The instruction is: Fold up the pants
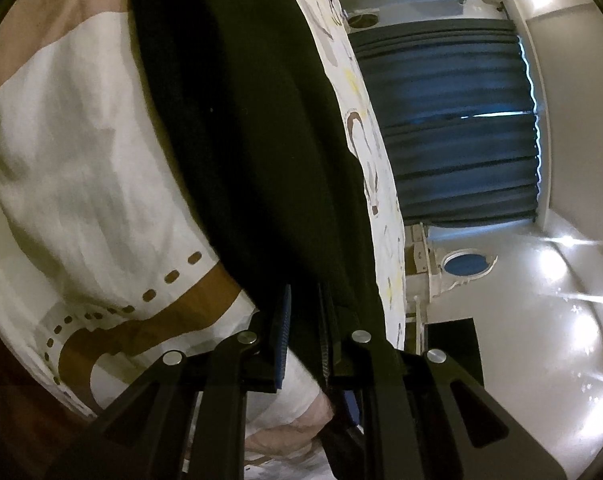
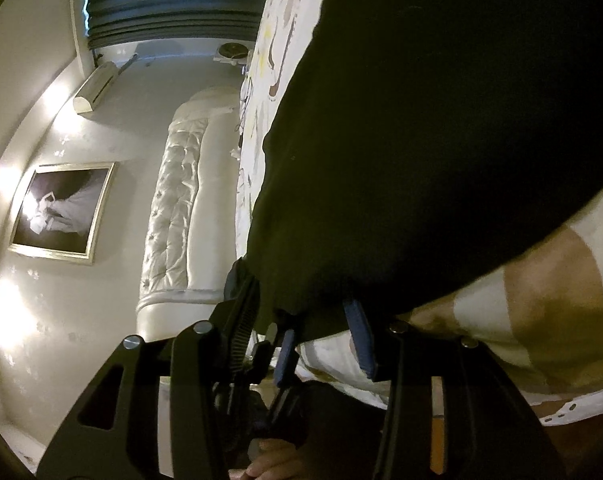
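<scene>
Only the left wrist view shows the round blue mirror (image 1: 470, 267) and the full dark pleated curtain (image 1: 449, 124); only the right wrist view shows the tufted, shiny white headboard (image 2: 173, 208), a gilt-framed picture (image 2: 61, 210) and the wall air conditioner (image 2: 97, 86). In both, the black pants (image 1: 237, 128) lie as soft matte cloth across the bed's white cover (image 1: 81, 168) with brown curves and dots. The left gripper (image 1: 305, 320) is narrowed, pinching the near edge of the pants. The right gripper (image 2: 325, 334) likewise clamps the pants' hem between blue-padded fingers (image 2: 361, 340).
</scene>
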`<control>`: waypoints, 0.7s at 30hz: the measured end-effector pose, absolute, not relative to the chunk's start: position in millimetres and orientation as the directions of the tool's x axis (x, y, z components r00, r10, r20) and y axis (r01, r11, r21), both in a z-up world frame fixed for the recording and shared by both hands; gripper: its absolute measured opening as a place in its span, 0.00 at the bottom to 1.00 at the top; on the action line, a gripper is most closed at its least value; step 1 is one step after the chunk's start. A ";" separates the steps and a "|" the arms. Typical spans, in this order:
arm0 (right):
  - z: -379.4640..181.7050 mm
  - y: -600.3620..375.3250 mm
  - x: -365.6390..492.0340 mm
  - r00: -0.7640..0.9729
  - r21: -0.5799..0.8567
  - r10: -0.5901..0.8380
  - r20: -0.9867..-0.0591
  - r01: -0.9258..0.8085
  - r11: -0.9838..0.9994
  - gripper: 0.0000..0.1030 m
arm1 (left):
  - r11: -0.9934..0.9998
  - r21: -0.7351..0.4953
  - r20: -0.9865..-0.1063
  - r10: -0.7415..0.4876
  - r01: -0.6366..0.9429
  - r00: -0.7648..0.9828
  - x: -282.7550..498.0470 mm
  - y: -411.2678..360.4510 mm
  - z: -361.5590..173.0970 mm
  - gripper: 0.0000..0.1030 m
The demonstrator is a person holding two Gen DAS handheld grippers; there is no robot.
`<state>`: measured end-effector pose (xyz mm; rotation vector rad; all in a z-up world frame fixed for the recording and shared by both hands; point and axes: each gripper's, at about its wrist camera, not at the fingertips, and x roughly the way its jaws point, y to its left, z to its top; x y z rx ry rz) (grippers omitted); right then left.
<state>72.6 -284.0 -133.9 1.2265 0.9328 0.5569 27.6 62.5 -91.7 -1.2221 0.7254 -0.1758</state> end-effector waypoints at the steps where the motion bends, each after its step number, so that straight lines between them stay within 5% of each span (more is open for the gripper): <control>1: -133.1 -282.8 72.9 0.530 0.951 0.792 -0.303 0.110 0.290 0.32 | 0.354 -0.900 -0.410 -0.493 -0.254 0.767 27.7 63.1 -91.4 0.14; 4: -138.9 -280.3 73.6 0.517 0.951 0.800 -0.304 0.117 0.286 0.13 | 0.349 -0.903 -0.405 -0.493 -0.251 0.770 28.0 66.4 -91.7 0.19; 18: -122.1 -284.8 62.7 0.505 0.954 0.816 -0.281 0.051 0.296 0.08 | 0.312 -0.919 -0.374 -0.495 -0.241 0.785 22.4 71.9 -92.4 0.34; 19: -122.3 -285.1 61.6 0.502 0.955 0.819 -0.278 0.051 0.293 0.00 | 0.312 -0.918 -0.375 -0.494 -0.243 0.784 22.1 71.7 -92.2 0.34; 21: -122.9 -284.9 59.4 0.495 0.957 0.825 -0.274 0.053 0.286 0.00 | 0.309 -0.920 -0.373 -0.496 -0.242 0.784 21.5 72.2 -92.8 0.40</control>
